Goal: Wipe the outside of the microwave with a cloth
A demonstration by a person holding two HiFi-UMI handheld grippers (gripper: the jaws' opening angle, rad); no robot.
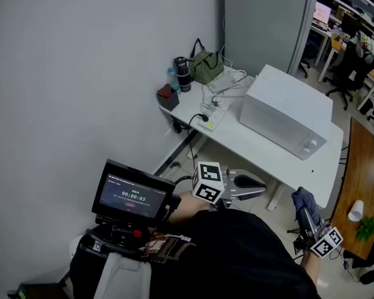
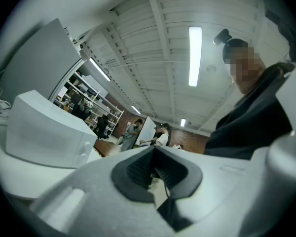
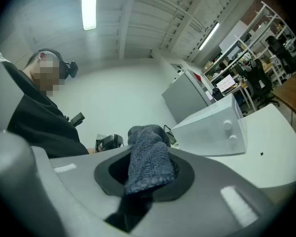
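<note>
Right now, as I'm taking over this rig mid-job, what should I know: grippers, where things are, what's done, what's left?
Left gripper: jaws together, empty, held low short of the table.
Right gripper: shut on the blue-grey cloth, also off the table.
Microwave: on the table, door closed, nothing touching it.
Done: cloth in the gripper. Left: apparently all the wiping of the microwave's outside.
</note>
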